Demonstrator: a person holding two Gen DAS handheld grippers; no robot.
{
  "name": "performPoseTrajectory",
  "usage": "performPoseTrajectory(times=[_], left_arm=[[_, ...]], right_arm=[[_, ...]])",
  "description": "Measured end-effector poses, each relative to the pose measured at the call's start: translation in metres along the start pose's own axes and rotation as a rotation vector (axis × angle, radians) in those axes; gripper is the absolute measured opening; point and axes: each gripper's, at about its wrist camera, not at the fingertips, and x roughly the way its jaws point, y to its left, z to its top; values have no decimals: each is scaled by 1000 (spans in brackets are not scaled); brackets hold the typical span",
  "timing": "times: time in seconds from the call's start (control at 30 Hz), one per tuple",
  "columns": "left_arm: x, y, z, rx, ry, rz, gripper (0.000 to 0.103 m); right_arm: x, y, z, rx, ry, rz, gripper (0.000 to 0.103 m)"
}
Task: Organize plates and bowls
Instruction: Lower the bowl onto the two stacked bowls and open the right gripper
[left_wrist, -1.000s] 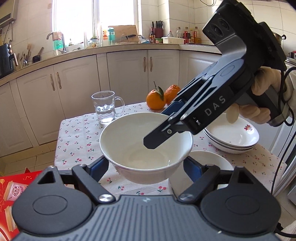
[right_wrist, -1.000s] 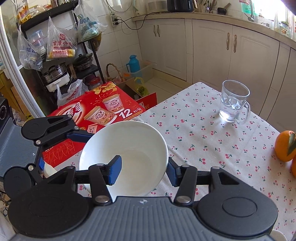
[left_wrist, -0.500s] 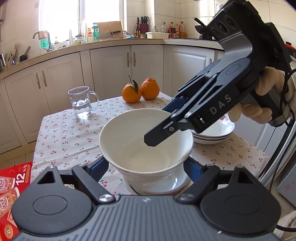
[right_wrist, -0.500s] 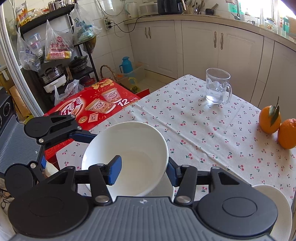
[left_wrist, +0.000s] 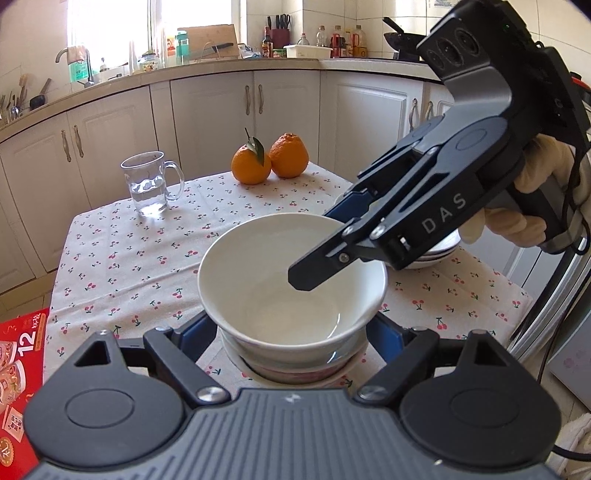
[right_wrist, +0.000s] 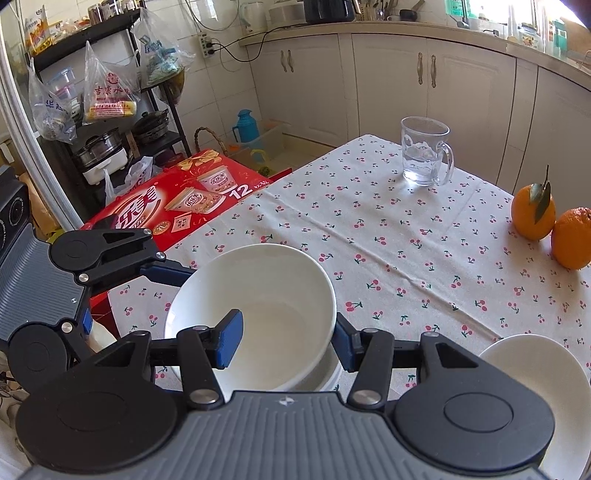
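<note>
while the right gripper is clamped on the rim of the deep white ceramic bowl, one finger inside and one outside, the left gripper grips the bowl's outer sides. the bowl sits at lower centre of the frame, nested in a second white bowl on the cherry-print tablecloth.

A glass mug of water stands on the cherry-print surface, well apart from two oranges touching each other. A red carton sits on the floor.
</note>
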Motion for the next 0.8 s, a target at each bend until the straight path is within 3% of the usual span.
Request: performPoseTrajectory(times=[0.67, 0.8], left_arm=[[7, 3, -3, -23, 6, -21, 90], [4, 2, -4, -4, -4, -4, 93]], right_arm=[[9, -3, -10, 8, 13, -18, 58], [8, -1, -12, -2, 12, -28, 65]])
